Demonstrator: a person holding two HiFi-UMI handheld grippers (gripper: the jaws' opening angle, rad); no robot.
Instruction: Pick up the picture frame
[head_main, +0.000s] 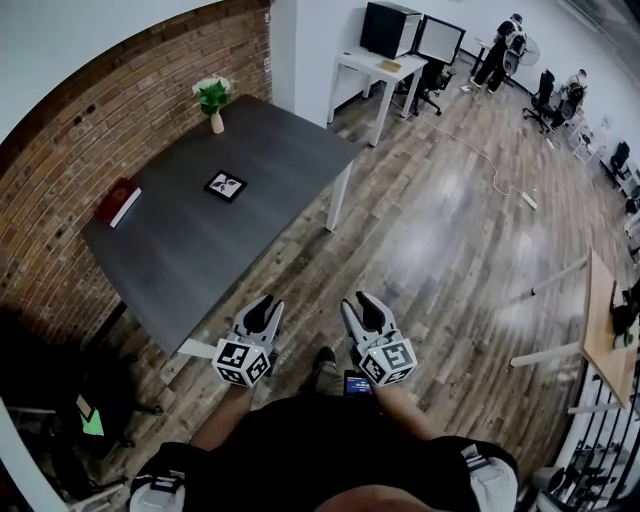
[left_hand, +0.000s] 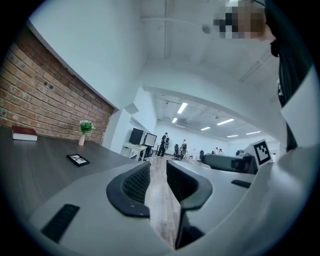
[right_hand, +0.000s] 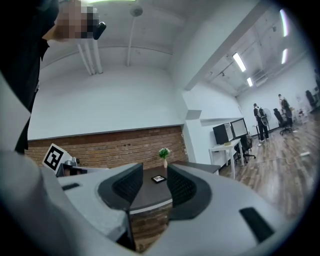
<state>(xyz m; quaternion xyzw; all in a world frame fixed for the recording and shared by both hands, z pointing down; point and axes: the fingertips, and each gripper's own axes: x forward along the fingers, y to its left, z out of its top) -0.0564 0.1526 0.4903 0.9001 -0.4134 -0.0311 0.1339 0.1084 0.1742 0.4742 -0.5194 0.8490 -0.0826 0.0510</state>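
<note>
The picture frame (head_main: 226, 185) is small, black-edged, and lies flat in the middle of a dark grey table (head_main: 180, 250). It shows far off in the left gripper view (left_hand: 78, 159) and between the jaws in the right gripper view (right_hand: 158, 178). My left gripper (head_main: 268, 308) and right gripper (head_main: 360, 304) are held side by side over the wooden floor, short of the table's near corner. Both stand well apart from the frame. The left gripper (left_hand: 158, 175) shows a narrow gap with nothing in it. The right gripper (right_hand: 155, 182) is likewise open and empty.
On the table, a white vase with a green plant (head_main: 214, 100) stands at the far end and a red book (head_main: 118, 201) lies by the brick wall (head_main: 120, 90). A white desk with monitors (head_main: 385, 62) stands behind; people and chairs are far back.
</note>
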